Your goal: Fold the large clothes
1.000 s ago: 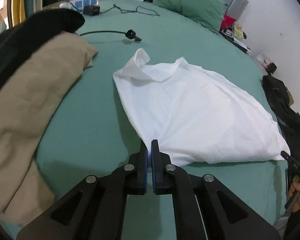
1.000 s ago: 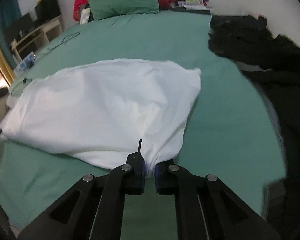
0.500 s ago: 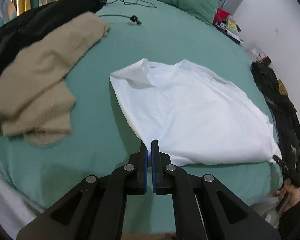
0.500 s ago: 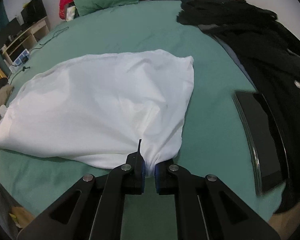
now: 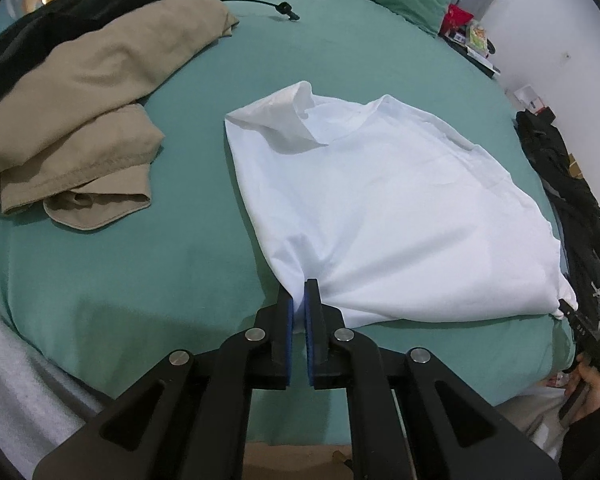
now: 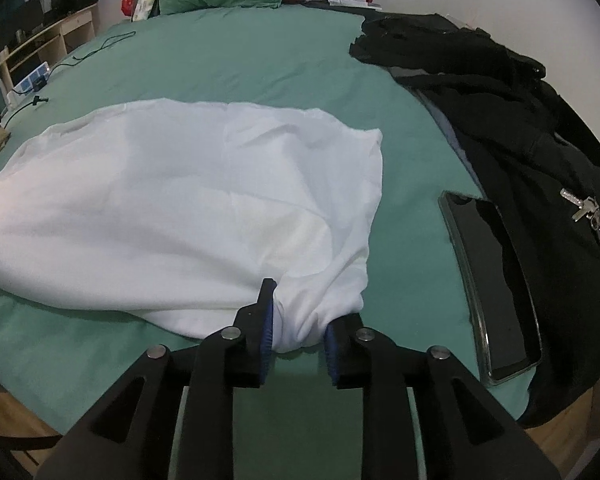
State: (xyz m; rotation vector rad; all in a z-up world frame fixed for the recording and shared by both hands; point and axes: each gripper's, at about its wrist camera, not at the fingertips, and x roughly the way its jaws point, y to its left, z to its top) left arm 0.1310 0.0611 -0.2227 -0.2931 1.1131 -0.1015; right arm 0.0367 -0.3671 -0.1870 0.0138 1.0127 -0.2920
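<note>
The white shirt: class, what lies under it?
The white shirt lies on the green bedsheet, which shows all around it. Whether anything else lies beneath cannot be seen; the cloth covers it.

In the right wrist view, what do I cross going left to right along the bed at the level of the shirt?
white shirt → bare green sheet → dark tablet → black clothes with a bunch of keys lying on them.
</note>
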